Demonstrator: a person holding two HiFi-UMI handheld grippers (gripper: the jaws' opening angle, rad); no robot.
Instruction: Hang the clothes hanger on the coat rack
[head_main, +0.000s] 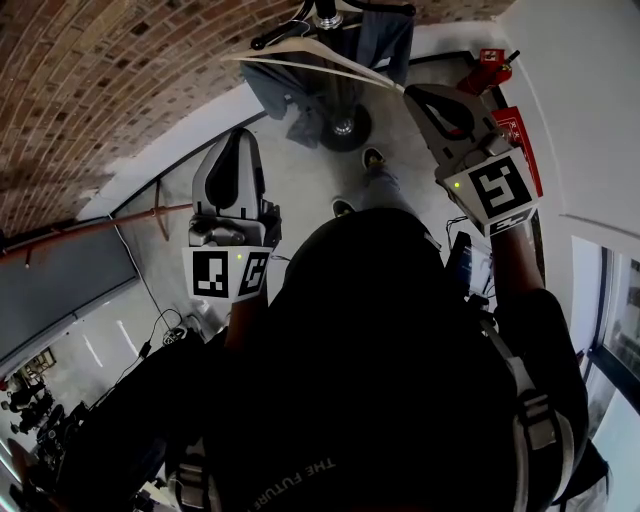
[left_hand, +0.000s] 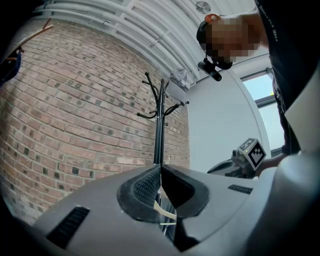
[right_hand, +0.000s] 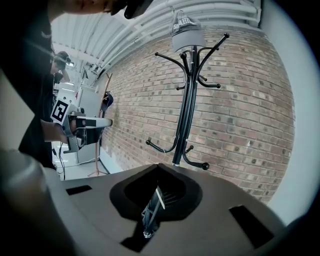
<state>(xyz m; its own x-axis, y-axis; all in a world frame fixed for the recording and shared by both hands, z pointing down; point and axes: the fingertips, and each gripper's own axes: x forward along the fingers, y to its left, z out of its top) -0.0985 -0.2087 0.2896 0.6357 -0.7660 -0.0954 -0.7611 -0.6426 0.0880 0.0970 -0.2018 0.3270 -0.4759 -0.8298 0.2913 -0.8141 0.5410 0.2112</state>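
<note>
1. There is one hanger (head_main: 320, 70), one rack (right_hand: 186, 100) and two grippers: the left gripper (left_hand: 160, 170) and the right gripper (right_hand: 159, 167). One grey cap (right_hand: 186, 32) sits on top of the rack.
2. The hanger is pale and thin. It is up in the air, just in front of the rack's pole, on the person's side. I cannot tell if it touches the rack.
3. Its long side runs across the front of the rack. One end sticks out to the left of the pole and the other end to the right.
4. The right gripper is to the right of the rack, with its tip at the hanger's right end. Its jaws are squeezed tight on a pale bit of the hanger.
5. The left gripper is to the left of the rack and points at the pole. Its jaws are pressed together at the tips. A pale bit of the hanger shows low in the gap between them, but I cannot tell if they pinch it.
</note>
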